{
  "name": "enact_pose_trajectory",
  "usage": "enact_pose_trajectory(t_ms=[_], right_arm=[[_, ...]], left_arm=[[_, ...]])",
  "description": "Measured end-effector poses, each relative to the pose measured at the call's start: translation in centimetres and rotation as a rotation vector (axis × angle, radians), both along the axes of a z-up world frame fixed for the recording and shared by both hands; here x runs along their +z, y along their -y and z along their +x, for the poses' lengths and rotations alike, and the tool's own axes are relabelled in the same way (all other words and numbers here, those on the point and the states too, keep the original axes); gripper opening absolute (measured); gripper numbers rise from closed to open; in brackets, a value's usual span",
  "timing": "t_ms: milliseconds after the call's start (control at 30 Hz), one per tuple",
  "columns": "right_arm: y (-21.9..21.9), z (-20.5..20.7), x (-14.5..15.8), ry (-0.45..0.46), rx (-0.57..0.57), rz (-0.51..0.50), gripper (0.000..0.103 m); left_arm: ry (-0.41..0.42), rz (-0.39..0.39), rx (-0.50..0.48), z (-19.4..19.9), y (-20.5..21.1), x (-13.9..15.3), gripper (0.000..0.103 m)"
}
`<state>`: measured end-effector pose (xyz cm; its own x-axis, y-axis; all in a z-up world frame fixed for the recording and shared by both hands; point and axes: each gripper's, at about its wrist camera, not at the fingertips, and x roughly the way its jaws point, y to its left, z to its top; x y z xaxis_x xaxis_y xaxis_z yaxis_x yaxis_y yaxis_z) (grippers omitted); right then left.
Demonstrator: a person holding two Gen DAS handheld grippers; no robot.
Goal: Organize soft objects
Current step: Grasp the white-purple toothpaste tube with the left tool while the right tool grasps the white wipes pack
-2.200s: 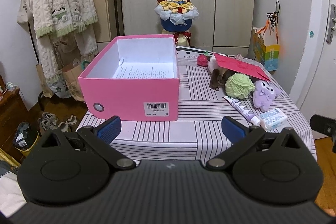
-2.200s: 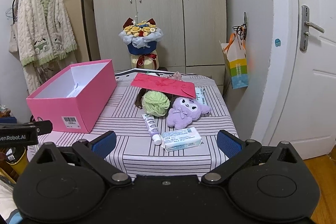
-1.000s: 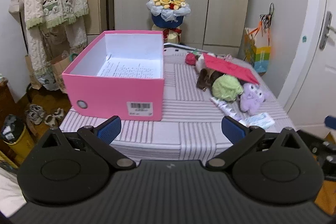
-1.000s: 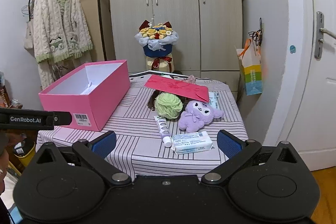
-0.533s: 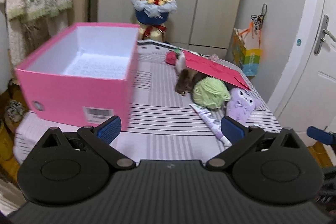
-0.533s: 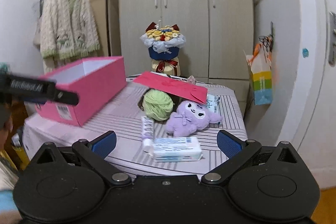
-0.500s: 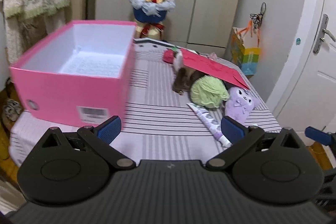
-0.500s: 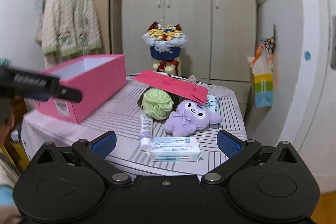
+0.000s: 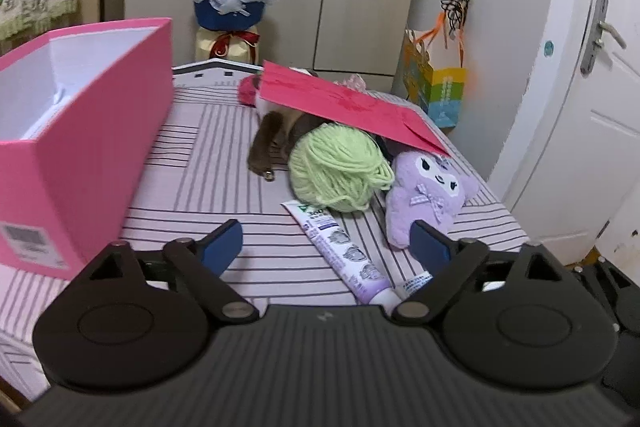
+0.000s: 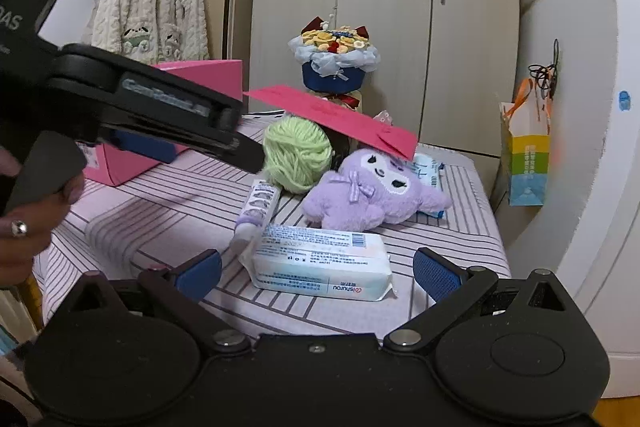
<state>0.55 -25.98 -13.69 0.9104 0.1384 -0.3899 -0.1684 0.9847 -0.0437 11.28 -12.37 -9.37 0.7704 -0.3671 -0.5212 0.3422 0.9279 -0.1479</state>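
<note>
I see nothing sorted yet: pink box [image 9: 84,131] holds no soft things, yarn ball [image 9: 340,167] and purple plush [image 9: 424,195] lie on the desk [image 9: 224,163], both grippers' jaws open and empty, left gripper [image 9: 324,239] having just narrowed slightly, right gripper [image 10: 316,273] wide.

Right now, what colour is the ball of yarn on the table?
Light green. The ball of yarn shows best in the left wrist view, beside the purple plush toy.

A red card [image 9: 348,109] lies over a brown soft thing [image 9: 272,141] and a pink one [image 9: 248,93], hiding most of both. The pink box [image 9: 96,131] is cut off by the picture's left edge. The tube's [image 9: 340,255] print is too small to read.
</note>
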Motion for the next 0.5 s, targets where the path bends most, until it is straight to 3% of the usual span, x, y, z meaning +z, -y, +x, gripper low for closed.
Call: enact_pose_trajectory(t_ms=[167, 233, 367, 500], right_arm=[[0.0, 1.3, -1.3, 0.001, 0.012, 0.027, 0.103], [0.3, 1.7, -1.5, 0.002, 0.005, 0.051, 0.103], [0.8, 2.2, -1.7, -0.013, 0.017, 0.085, 0.103], [0.7, 2.2, -1.7, -0.005, 0.022, 0.076, 0.103]], left_arm=[[-0.107, -0.041, 0.033, 2.9, 1.1, -1.3, 0.083], [-0.095, -0.026, 0.028, 3.1, 1.4, -1.5, 0.082], [-0.075, 0.043, 0.012, 3.1, 2.1, -2.3, 0.058], [-0.058, 0.095, 0.012, 3.0, 2.5, -2.3, 0.050]])
